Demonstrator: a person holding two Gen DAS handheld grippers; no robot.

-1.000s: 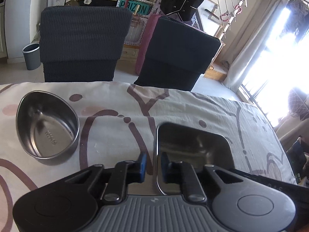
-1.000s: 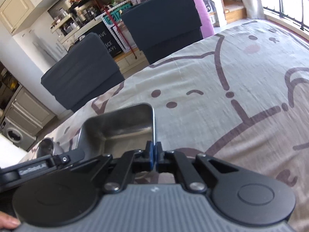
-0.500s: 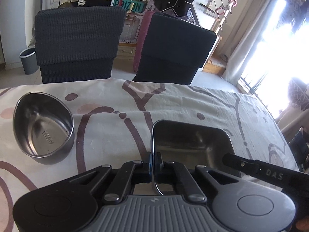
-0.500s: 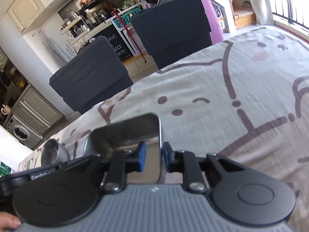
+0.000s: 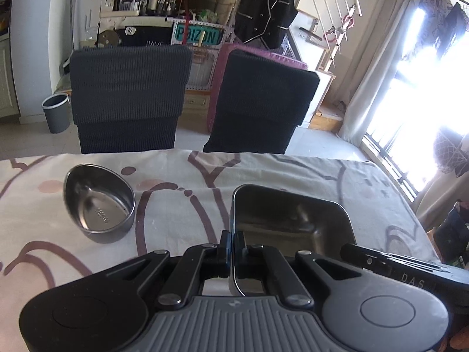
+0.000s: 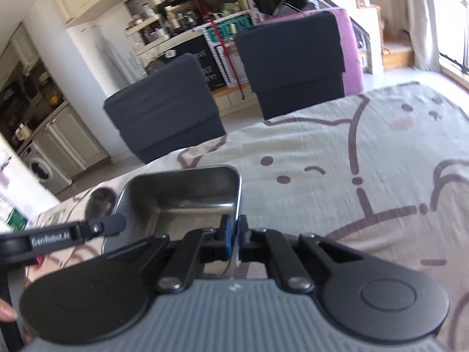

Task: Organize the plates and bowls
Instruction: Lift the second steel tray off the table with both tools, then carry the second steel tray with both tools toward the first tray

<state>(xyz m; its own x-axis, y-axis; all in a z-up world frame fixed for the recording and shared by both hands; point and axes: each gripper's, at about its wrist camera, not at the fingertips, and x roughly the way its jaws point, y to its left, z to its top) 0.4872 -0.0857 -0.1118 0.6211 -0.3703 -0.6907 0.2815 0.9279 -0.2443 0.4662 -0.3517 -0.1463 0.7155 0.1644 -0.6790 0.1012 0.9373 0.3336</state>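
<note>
A rectangular steel tray [image 5: 293,214] hangs between my two grippers above the patterned tablecloth [image 5: 181,214]. My left gripper [image 5: 233,245] is shut on the tray's left rim. My right gripper [image 6: 233,239] straddles the right rim of the same tray [image 6: 187,193], its jaws closing onto it with the pads against the metal. An egg-shaped steel bowl [image 5: 99,202] sits on the cloth to the tray's left, apart from it. In the right wrist view the bowl [image 6: 101,202] shows just behind the left gripper's arm [image 6: 73,231].
Two dark chairs [image 5: 129,96] [image 5: 263,102] stand at the table's far edge. A grey bin [image 5: 55,111] is on the floor beyond, at the left. A bright window [image 5: 410,88] is on the right. Open cloth [image 6: 351,176] lies right of the tray.
The left gripper's jaws closed on the tray's left rim. The right gripper's jaws opened, then closed over the right rim. Both grippers rose, and the tray came up with them.
</note>
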